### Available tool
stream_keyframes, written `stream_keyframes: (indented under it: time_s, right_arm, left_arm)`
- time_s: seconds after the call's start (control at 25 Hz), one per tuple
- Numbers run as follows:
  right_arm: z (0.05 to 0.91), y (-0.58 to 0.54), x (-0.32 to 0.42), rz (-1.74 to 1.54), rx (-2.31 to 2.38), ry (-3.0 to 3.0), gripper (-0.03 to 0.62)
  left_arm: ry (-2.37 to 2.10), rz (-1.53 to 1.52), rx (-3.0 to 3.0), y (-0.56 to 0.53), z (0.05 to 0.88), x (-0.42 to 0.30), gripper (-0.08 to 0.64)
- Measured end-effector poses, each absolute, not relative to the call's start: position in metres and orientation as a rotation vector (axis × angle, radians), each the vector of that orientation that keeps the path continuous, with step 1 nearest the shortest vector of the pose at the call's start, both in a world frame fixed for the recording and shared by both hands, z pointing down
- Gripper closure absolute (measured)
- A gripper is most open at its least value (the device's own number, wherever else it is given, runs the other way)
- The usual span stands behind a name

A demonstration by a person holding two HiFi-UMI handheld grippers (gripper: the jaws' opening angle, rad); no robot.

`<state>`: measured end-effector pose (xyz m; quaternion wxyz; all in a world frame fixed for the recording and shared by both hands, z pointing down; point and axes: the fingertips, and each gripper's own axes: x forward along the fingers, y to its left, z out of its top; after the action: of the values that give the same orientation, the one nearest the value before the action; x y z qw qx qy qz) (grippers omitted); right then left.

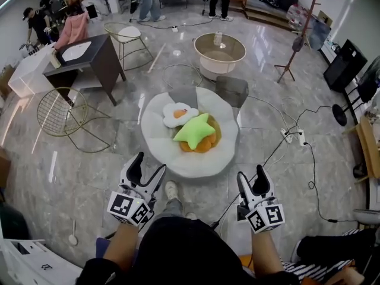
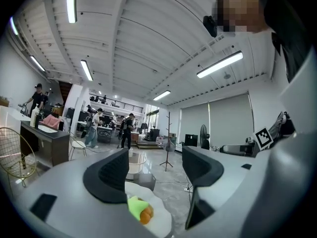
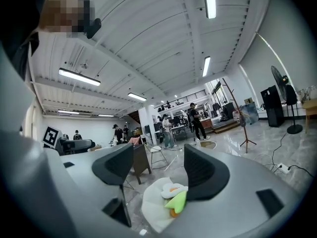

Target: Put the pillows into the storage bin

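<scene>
I carry two grippers, and neither grips anything. My left gripper hangs at 7 o'clock of the one white round cushion, its jaws spread wide with only air between them. Three pillows lie on that cushion, dead ahead at my 12 o'clock. One fried-egg pillow sits toward 11 o'clock, and one green star pillow in the middle overlaps it. One orange pillow peeps out from under the star at 5 o'clock. One grey storage bin stands on the floor just beside the cushion's rim at 1 o'clock. My right gripper hangs at 5 o'clock of the cushion, its jaws likewise parted. The left gripper view shows the star, the orange pillow and the bin, but its left jaw covers the egg. The right gripper view shows the egg, the star and a sliver of orange, but not the bin.
</scene>
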<state>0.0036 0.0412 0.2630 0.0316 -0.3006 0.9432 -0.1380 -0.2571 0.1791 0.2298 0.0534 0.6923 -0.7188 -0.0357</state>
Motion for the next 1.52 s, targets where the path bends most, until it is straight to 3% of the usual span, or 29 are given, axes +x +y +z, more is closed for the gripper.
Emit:
stream_keyframes:
  time_s: [0.76,1.52]
  right_arm:
    - [0.240,-0.056,-0.102,-0.392,-0.972,2.883,0.314]
    - [0.300,-0.125,-0.228,-0.546,-0.973,2.991,0.328]
  left_arm:
    - [-2.086,-0.135,2.223,0.058,0.226,-0.346,0.218]
    - [-1.971,-0.046,2.187,0.001,0.278,-0.443,0.218]
